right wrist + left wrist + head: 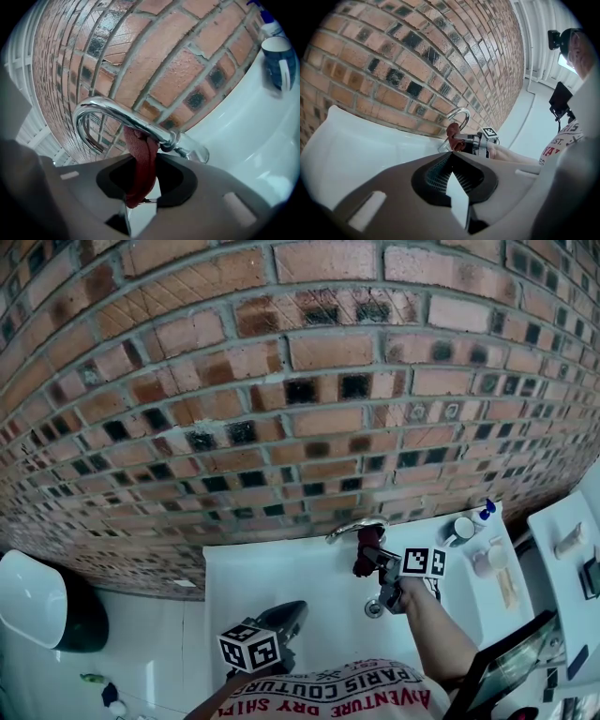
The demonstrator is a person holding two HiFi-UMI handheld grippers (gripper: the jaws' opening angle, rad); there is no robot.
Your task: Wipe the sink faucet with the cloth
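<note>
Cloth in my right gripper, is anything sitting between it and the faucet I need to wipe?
Nothing visible does. The right gripper is shut on the red cloth, and the cloth lies right against the curved chrome faucet. The mug stands off to one side, clear of both.

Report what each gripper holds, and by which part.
Right gripper: dark red cloth, pinched along its bunched length at the chrome faucet. Left gripper: shut, nothing held.

Glossy metal faucet (126,117), nubby red cloth (143,168), smooth glossy white sink (243,136), rough matt brick wall (178,61).
</note>
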